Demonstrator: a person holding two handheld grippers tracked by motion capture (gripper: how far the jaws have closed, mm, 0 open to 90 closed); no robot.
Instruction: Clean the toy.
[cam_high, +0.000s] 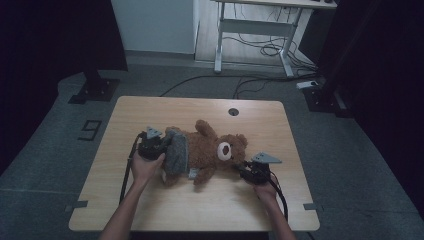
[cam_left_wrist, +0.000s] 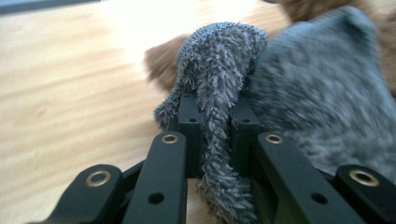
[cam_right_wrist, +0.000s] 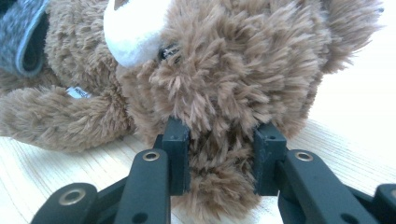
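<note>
One brown teddy bear lies mid-surface, head toward the right edge; its grey knitted garment is pinched in the left gripper jaws, while the right gripper jaws clamp its head

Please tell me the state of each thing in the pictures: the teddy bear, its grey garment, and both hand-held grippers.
Teddy bear: lying on the table, head toward the right hand-held gripper.
Grey garment: partly on the bear's lower body, one fuzzy edge pulled out.
Left hand-held gripper: shut on the grey garment's edge.
Right hand-held gripper: shut on the fur of the bear's head.
</note>
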